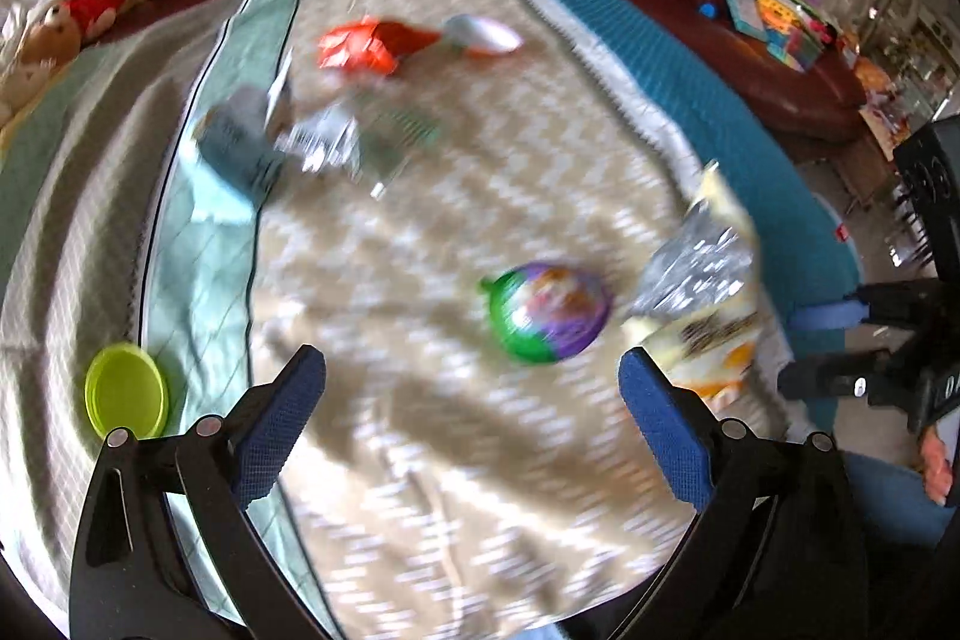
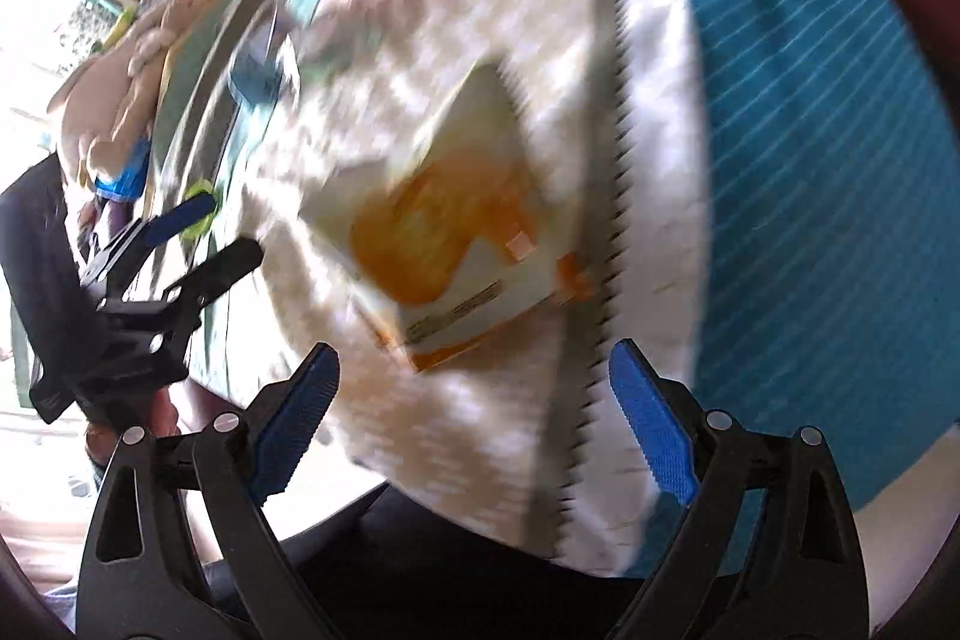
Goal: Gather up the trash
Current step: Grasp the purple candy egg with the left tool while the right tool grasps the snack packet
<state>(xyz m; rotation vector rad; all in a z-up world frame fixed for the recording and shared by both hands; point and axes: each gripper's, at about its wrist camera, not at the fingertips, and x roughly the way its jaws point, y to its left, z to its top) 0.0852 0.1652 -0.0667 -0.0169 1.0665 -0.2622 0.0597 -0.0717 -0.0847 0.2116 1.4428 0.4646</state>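
Right tool (image 2: 474,424) agape over blurred orange-yellow wrapper (image 2: 444,226)

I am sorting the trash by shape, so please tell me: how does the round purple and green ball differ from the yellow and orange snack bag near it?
The ball is round and compact; the snack bag is flat, angular and crumpled.
The ball is purple and green; the bag is pale yellow with orange print and a silver inside.
The ball lies toward the middle of the blanket; the bag lies nearer its edge.
Both rest on the blanket, and no tool holds either.
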